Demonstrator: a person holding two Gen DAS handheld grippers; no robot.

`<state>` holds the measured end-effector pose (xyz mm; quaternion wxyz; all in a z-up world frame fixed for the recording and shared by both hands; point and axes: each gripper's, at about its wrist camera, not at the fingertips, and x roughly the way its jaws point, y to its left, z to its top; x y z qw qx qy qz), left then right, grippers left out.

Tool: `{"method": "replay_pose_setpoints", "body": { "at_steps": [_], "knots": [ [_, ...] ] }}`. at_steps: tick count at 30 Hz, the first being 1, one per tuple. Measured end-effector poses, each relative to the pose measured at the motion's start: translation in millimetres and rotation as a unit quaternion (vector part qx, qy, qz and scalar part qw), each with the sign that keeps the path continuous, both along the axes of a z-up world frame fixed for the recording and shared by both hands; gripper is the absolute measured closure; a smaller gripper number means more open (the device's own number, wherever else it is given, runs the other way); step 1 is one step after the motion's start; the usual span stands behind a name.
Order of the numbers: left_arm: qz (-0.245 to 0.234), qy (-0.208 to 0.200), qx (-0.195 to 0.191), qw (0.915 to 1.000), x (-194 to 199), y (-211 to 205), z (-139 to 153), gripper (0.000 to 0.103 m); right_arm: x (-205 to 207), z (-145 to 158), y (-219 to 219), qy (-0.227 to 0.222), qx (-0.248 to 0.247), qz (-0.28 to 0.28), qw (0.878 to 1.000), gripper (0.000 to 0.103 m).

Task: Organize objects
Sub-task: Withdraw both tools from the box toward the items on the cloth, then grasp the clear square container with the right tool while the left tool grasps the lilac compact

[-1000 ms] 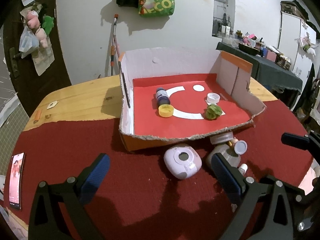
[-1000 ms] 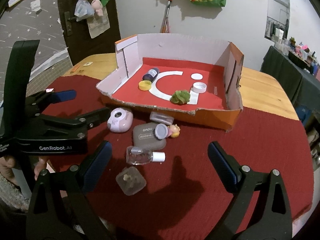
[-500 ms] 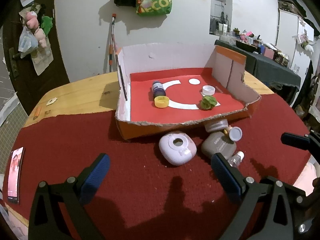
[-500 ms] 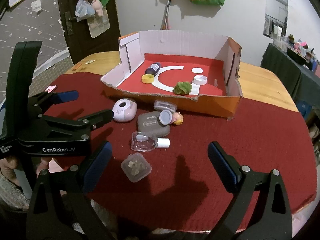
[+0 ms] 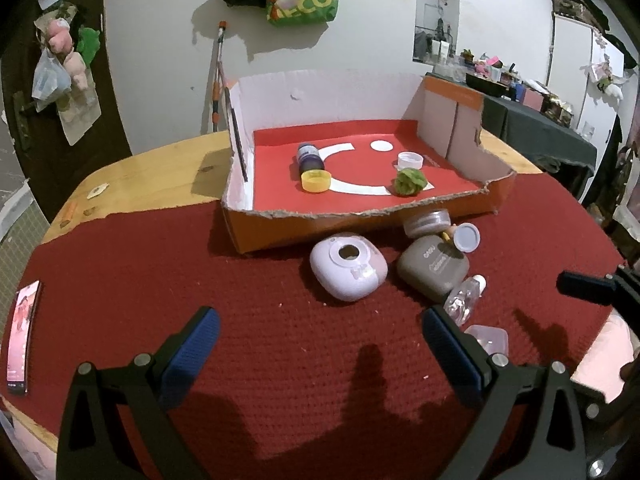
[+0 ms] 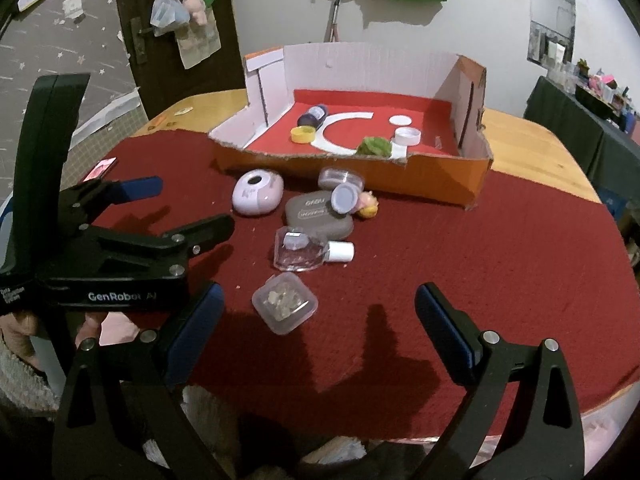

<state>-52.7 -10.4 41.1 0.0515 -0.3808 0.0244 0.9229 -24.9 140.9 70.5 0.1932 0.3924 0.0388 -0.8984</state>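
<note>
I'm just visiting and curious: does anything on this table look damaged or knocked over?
Yes. The cardboard box has a ragged, torn front edge. In front of it, a clear bottle lies on its side on the red cloth, and small items are heaped on a grey case.

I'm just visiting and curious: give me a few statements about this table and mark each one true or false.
1. The yellow cap lies inside the cardboard box. True.
2. The left gripper clamps the lilac case. False: it is open and holds nothing.
3. The clear bottle stands upright. False: it lies on its side.
4. The right gripper is open. True.
5. The phone is in the box. False: it lies at the table's edge.
</note>
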Motion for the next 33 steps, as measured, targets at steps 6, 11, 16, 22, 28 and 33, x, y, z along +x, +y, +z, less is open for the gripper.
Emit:
{"method": "replay_pose_setpoints", "body": {
  "at_steps": [6,11,16,22,28,33],
  "knots": [
    [-0.012,-0.011,0.017,0.9997,-8,-3,-5,0.008,3,-10,-10,-0.010,0.002,0.017,1.000,0.020],
    [-0.024,-0.032,0.030,0.9987,-21,1,-15,0.014,3,-20,-16,-0.020,0.008,0.028,0.999,0.035],
    [-0.035,-0.039,0.022,0.9984,-33,11,-21,0.019,0,-28,-15,-0.027,0.015,0.027,0.999,0.048],
    [-0.041,-0.047,0.020,0.9978,-48,15,-26,0.030,-4,-29,-9,-0.026,0.011,0.024,0.999,0.055],
    [-0.051,-0.044,0.018,0.9975,-54,18,-25,0.046,-8,-26,-11,-0.024,0.011,0.032,0.999,0.065],
    [-0.062,-0.038,0.012,0.9972,-52,21,-25,0.049,-11,-23,-13,-0.023,0.013,0.036,0.999,0.066]
  ]
}}
